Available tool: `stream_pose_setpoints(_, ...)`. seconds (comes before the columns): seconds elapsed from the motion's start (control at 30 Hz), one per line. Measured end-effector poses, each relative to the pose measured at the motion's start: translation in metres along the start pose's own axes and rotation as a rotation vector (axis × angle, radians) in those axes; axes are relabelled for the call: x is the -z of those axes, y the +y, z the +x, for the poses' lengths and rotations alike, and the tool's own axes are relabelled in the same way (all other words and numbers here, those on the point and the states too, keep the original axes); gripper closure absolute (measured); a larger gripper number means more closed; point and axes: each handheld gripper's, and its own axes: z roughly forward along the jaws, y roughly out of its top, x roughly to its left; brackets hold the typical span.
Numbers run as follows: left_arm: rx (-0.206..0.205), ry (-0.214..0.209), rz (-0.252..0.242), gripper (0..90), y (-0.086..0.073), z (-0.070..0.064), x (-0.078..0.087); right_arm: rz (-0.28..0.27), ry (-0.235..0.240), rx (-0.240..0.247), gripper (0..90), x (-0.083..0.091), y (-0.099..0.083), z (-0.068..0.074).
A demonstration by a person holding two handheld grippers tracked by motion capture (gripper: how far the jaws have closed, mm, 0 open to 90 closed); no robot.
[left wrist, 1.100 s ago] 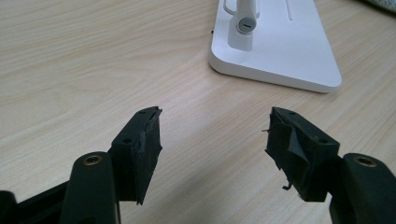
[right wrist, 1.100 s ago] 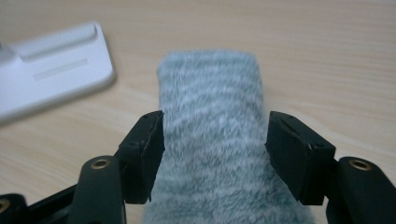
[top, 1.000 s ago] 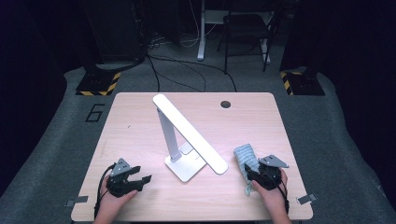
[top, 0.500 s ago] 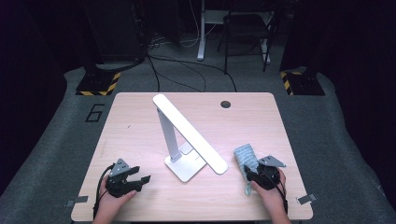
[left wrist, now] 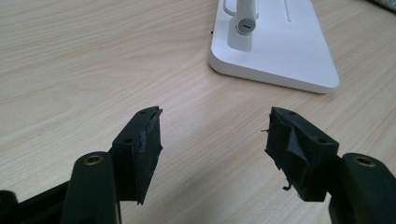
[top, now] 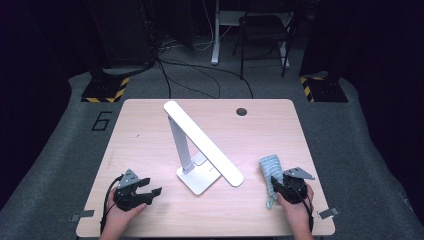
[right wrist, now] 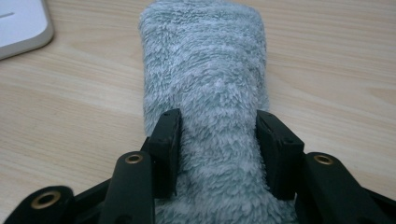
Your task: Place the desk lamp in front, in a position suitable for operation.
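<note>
cloth (right wrist: 205, 93): pale grey-blue, fuzzy, faint stripes | lamp (top: 202, 150): plain white | counter (top: 150, 145): light wood grain | left hand-held gripper (left wrist: 212, 144): black, brass screws | right hand-held gripper (right wrist: 217, 154): black | floor blocks (top: 104, 91): yellow-black hazard stripes

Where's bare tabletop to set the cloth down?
Free: far-right stretch between lamp head and table edge, near the grommet hole; whole left side beyond left gripper. Crowded: between lamp base and cloth in right gripper.

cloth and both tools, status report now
Right tool clamped on the fuzzy grey-blue cloth, cloth lying on the table. Left tool open, empty, facing the white lamp base. Nothing between them.
</note>
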Motion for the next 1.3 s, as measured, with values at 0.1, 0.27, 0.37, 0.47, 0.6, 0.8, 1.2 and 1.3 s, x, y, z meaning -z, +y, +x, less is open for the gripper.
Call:
stream_pose_setpoints(0.1, -0.001, -0.002, -0.002, 35.7, 0.000, -0.001, 0.000, 0.011, -0.028, -0.023, 54.0, 0.003, -0.001, -0.006)
stream_pose_setpoints(0.27, 0.006, -0.058, -0.032, 36.2, 0.007, -0.003, -0.002, 0.006, -0.020, -0.042, 50.2, 0.005, -0.003, -0.010)
stream_pose_setpoints(0.37, 0.011, -0.078, -0.044, 36.7, 0.019, -0.008, -0.003, -0.001, -0.024, -0.039, 47.3, 0.004, -0.003, -0.007)
stream_pose_setpoints(0.47, -0.024, -0.088, -0.041, 36.7, 0.033, -0.010, -0.008, -0.006, -0.024, -0.046, 43.6, 0.005, -0.003, -0.007)
stream_pose_setpoints(0.6, -0.045, -0.097, -0.039, 37.7, 0.051, -0.012, -0.021, -0.008, -0.020, -0.054, 42.1, 0.005, -0.003, -0.008)
stream_pose_setpoints(0.8, -0.011, -0.132, -0.058, 42.6, 0.071, -0.011, -0.039, -0.013, -0.013, -0.062, 40.6, 0.004, -0.004, -0.009)
stream_pose_setpoints(1.2, 0.003, -0.116, -0.079, 51.1, 0.104, -0.010, -0.058, -0.015, -0.003, -0.071, 39.7, 0.003, -0.004, -0.010)
stream_pose_setpoints(1.3, 0.019, -0.127, -0.082, 52.8, 0.105, -0.011, -0.061, -0.010, -0.001, -0.072, 39.2, 0.002, -0.004, -0.011)
